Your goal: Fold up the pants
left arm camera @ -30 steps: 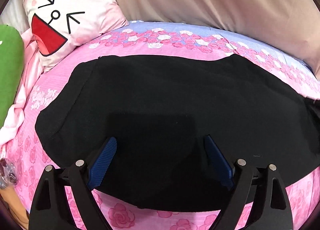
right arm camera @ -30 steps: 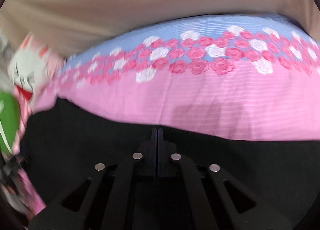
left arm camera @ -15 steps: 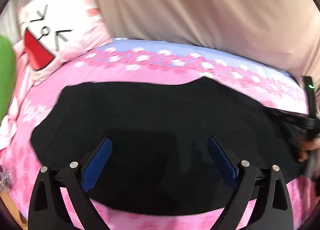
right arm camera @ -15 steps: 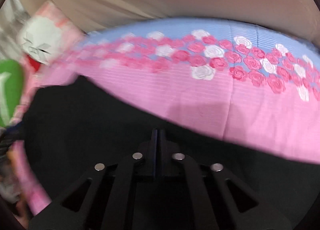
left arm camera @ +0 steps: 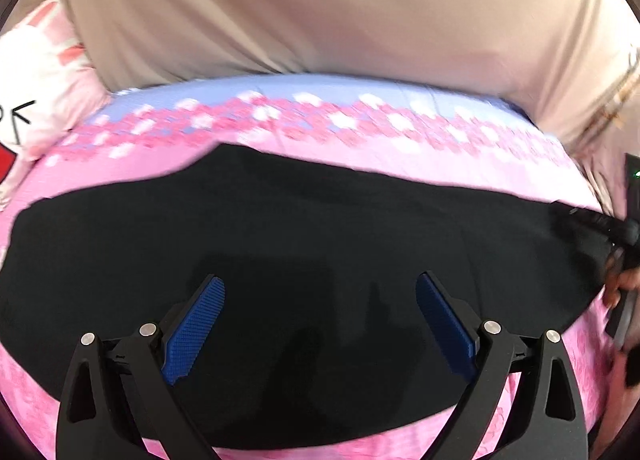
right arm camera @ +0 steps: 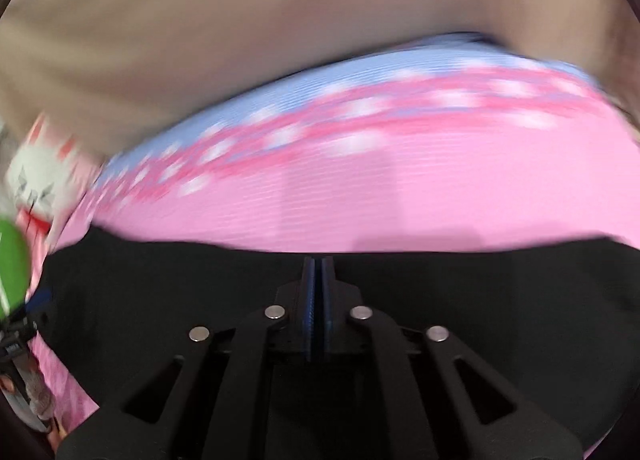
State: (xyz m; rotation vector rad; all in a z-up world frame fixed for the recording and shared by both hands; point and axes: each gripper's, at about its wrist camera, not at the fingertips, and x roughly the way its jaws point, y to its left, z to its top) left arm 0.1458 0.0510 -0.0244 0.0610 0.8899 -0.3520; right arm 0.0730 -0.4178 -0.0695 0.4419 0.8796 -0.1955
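Observation:
The black pants [left arm camera: 304, 228] lie spread flat across the pink flowered bed sheet [left arm camera: 360, 148]. My left gripper [left arm camera: 320, 292] is open and empty, hovering above the pants' near side. My right gripper [right arm camera: 318, 264] is shut, its blue pads pressed together over the far edge of the pants [right arm camera: 160, 300]; whether fabric is pinched between them is not visible. In the left wrist view the right gripper [left arm camera: 600, 222] appears at the pants' right end, held by a hand.
A beige curtain [left arm camera: 320, 12] hangs behind the bed. A white and pink cartoon pillow [left arm camera: 36, 72] lies at the left, and a green cushion [right arm camera: 12, 264] beside it. The bed's far strip is blue with roses [right arm camera: 360, 80].
The left gripper has drawn back and swung right, so the pillow has slid to the frame edge and the right gripper came into view. The right gripper stayed shut and swung sideways over the pants' edge.

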